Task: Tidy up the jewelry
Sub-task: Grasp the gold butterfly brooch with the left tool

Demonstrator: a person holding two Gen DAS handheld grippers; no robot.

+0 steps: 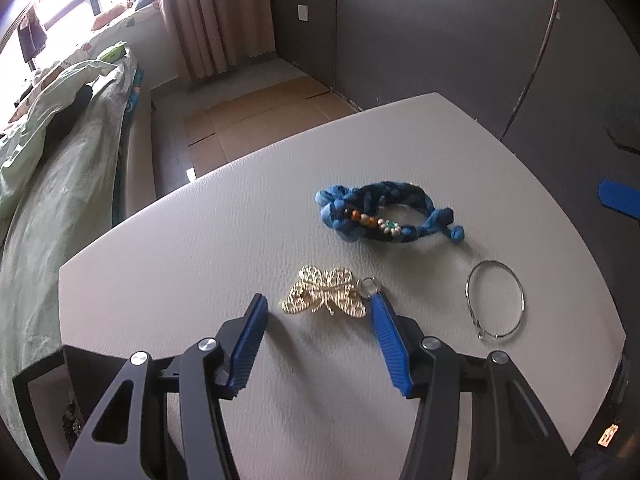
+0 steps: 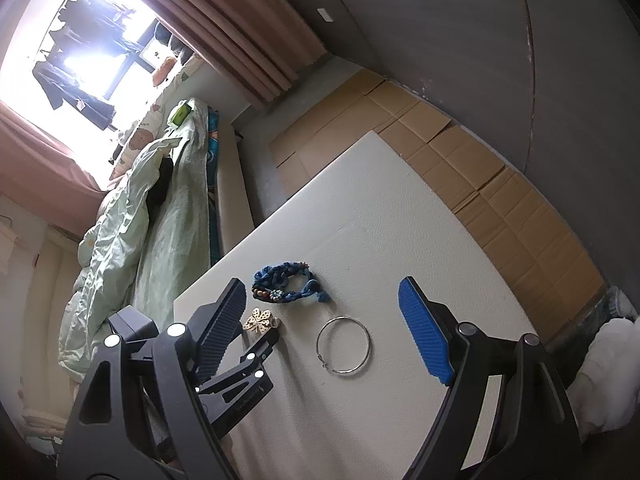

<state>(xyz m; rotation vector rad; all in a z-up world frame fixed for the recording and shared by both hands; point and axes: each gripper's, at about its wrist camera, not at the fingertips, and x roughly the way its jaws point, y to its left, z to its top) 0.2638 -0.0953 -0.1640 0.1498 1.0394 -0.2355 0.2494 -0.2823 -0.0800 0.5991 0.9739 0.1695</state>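
A gold butterfly brooch [image 1: 325, 290] lies on the white table [image 1: 200, 240] between the tips of my open left gripper [image 1: 320, 300]. A small silver ring [image 1: 367, 285] sits at the brooch's right wing, touching the right fingertip. A blue braided bracelet with beads [image 1: 384, 214] lies farther back. A thin silver bangle [image 1: 495, 305] lies to the right. My right gripper [image 2: 324, 292] is open and empty, hovering above the table with the bangle [image 2: 343, 345] and the bracelet [image 2: 289, 283] in front of it. The brooch [image 2: 260, 321] and the left gripper [image 2: 248, 360] show at its left.
A black box [image 1: 40, 392] stands at the table's near left corner. A bed with green bedding [image 1: 48, 168] runs along the left. Flattened cardboard [image 2: 460, 168] covers the floor beyond the table. A dark wall [image 1: 440, 32] stands behind.
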